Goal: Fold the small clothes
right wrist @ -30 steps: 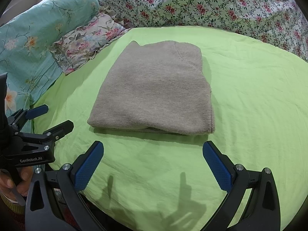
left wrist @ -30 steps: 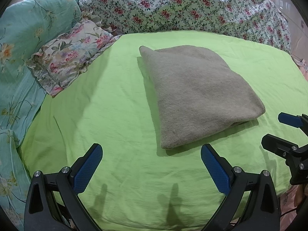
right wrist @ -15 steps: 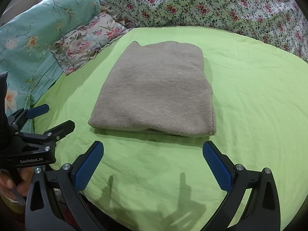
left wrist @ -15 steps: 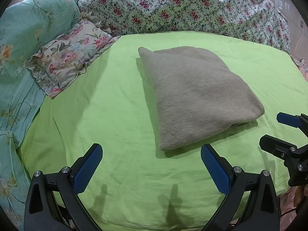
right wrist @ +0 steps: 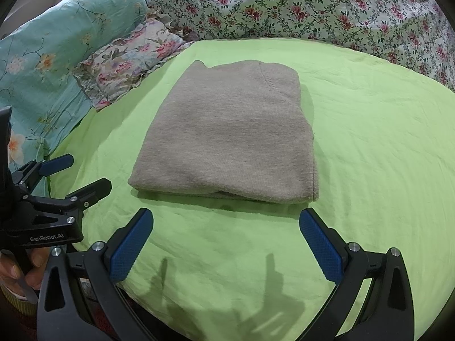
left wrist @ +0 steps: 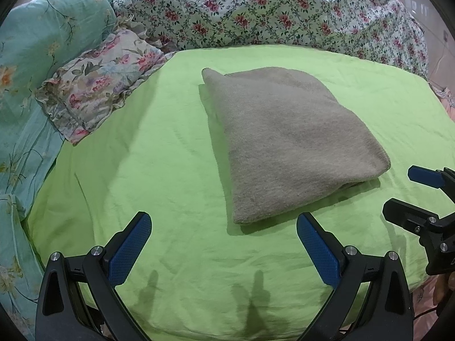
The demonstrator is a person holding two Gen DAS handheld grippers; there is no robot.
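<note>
Both tools, left tool (left wrist: 223,237) and right tool (right wrist: 226,237), gape wide and empty; the folded sweater (right wrist: 227,133) lies just ahead, apparently finished.

Fuzzy matt knit garment (left wrist: 287,142) on creased green cotton-like sheet (left wrist: 159,164); textured pads (right wrist: 129,251).

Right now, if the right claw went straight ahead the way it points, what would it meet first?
Probably the folded grey garment, at its near edge; the open right claw has only bare green sheet before it. Height above the bed is unclear.
</note>
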